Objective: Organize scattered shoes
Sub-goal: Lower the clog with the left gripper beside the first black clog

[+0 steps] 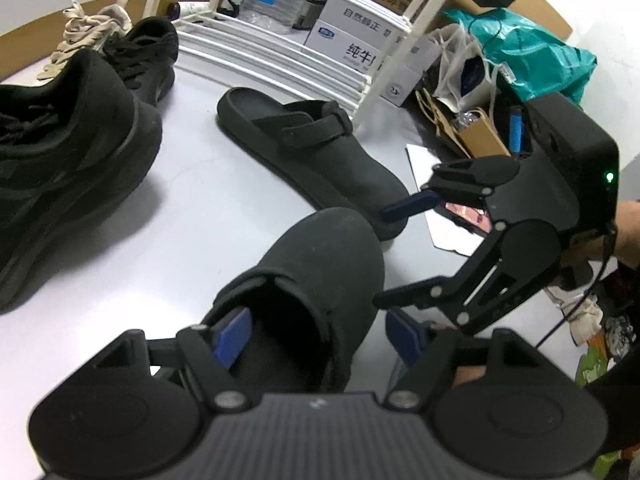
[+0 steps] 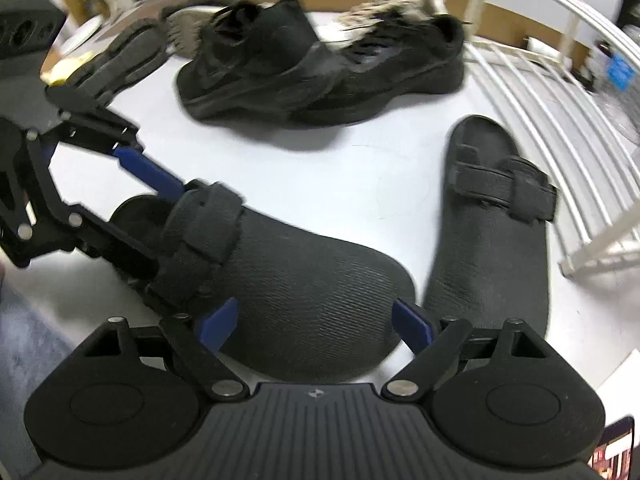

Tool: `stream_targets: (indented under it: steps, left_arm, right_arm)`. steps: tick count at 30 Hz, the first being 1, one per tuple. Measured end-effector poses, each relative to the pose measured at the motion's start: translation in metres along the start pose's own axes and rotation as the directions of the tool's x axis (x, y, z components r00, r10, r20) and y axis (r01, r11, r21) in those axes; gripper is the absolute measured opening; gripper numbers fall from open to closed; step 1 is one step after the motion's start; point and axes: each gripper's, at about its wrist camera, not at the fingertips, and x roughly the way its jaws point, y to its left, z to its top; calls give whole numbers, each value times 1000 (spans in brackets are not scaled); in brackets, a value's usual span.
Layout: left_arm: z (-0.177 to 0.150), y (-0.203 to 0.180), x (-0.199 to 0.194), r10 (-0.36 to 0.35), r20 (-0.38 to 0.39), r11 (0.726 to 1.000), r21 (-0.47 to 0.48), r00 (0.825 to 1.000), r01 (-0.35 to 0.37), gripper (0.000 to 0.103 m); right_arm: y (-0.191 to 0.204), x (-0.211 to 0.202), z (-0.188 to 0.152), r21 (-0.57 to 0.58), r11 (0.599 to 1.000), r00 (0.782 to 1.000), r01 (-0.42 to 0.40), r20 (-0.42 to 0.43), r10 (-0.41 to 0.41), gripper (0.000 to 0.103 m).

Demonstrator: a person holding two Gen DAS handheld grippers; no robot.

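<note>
Nearest the left gripper (image 1: 316,334) lay a black clog (image 1: 320,280), heel toward the lens; one blue finger (image 1: 234,338) sat inside the heel opening and the other outside its wall, fingers spread and not yet pinching. From the right wrist view the right gripper (image 2: 316,326) straddled the same clog's toe (image 2: 320,288), its fingers released on either side, whether touching could not be told. A second clog (image 1: 308,148) lay just beside on the white table (image 1: 192,208), toe to toe with the first, close to a white rack (image 1: 288,56). Two black sneakers (image 2: 320,68) stood farther back, with a beige shoe (image 1: 86,30) behind them.
</note>
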Motion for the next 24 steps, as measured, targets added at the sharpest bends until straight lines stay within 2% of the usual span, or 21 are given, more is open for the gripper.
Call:
stream_targets:
  steps: [6, 11, 15, 24]
  left_arm:
    - [-3, -1, -8, 70, -13, 997, 18, 997, -70, 76]
    - [-8, 6, -16, 82, -31, 997, 3, 996, -82, 76]
    - [-11, 10, -22, 85, -29, 996, -1, 996, -85, 77]
    - [-17, 22, -38, 117, -28, 993, -28, 993, -118, 77]
  right_arm:
    - [12, 9, 7, -106, 994, 1000, 1, -10, -2, 92]
    - [15, 13, 11, -156, 988, 1000, 7, 24, -3, 92]
    - [23, 16, 7, -248, 968, 999, -38, 14, 43, 92]
    - [23, 23, 13, -308, 949, 998, -65, 3, 69, 92]
